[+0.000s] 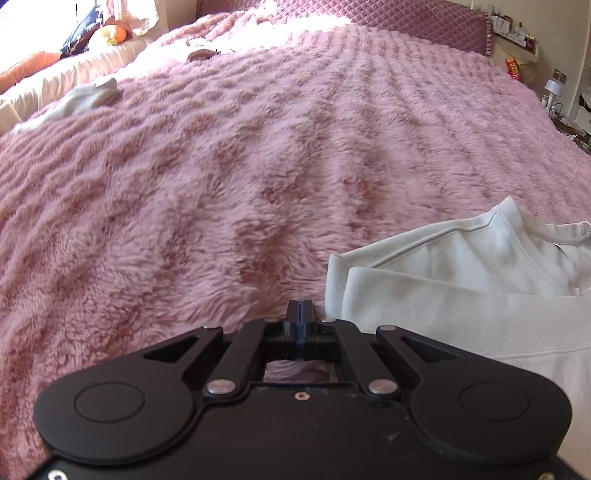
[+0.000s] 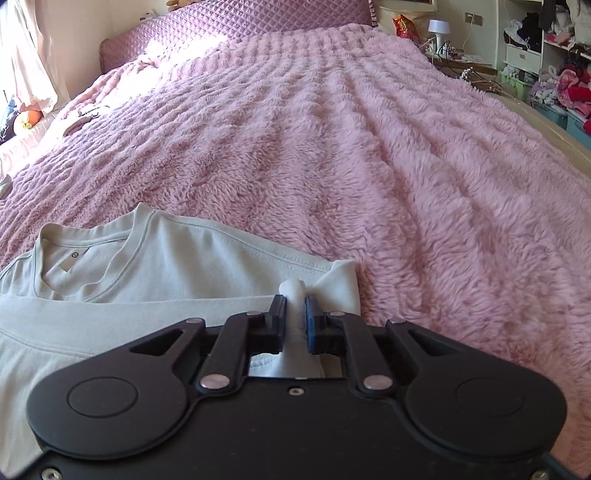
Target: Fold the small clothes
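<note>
A small white T-shirt lies on the pink fluffy blanket, collar towards the bed's head, with its lower part folded up over the chest. My right gripper is shut on a pinched fold of the shirt at its right edge. In the left wrist view the shirt lies at the lower right. My left gripper is shut and empty, just left of the shirt's left edge, over the blanket.
A white cloth lies at the blanket's far left edge. Purple pillows sit at the bed's head. A nightstand with a lamp and shelves of clothes stand right of the bed.
</note>
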The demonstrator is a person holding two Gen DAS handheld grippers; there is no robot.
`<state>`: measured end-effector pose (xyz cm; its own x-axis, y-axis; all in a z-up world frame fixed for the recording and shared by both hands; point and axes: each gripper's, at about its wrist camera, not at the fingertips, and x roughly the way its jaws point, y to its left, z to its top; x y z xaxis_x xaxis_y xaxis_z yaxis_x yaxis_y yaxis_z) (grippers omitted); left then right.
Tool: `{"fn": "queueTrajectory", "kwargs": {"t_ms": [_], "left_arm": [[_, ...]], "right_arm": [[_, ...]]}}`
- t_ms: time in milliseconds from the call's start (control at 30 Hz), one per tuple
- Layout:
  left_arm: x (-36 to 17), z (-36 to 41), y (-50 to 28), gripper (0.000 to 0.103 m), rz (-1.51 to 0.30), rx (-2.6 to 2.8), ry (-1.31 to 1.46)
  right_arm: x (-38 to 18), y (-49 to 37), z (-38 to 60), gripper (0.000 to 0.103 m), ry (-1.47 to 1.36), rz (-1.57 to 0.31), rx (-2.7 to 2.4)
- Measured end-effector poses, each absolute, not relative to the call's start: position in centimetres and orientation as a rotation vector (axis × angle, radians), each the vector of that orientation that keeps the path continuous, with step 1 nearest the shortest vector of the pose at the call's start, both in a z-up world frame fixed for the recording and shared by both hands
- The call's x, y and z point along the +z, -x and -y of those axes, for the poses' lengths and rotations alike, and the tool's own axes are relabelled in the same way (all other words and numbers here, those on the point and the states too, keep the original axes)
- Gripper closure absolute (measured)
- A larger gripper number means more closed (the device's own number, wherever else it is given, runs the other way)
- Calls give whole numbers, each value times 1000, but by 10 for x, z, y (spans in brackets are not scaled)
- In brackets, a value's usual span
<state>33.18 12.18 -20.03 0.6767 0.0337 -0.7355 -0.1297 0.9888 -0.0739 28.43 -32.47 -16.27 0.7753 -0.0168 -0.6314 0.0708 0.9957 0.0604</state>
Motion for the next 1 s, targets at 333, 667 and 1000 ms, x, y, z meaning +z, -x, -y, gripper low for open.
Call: {"fn": "queueTrajectory", "kwargs": {"t_ms": [333, 667, 1000], "left_arm": [[-126, -119, -260, 97, -700, -46, 215], [-145, 3, -144, 82, -782, -350, 188], [-191, -71, -115, 78, -835, -119, 142]], "right_arm": [[-112, -218, 298, 79, -63, -584, 56], [-157, -124, 178, 79, -204, -673, 360], [-165, -88, 262, 80, -189, -695, 88]]}}
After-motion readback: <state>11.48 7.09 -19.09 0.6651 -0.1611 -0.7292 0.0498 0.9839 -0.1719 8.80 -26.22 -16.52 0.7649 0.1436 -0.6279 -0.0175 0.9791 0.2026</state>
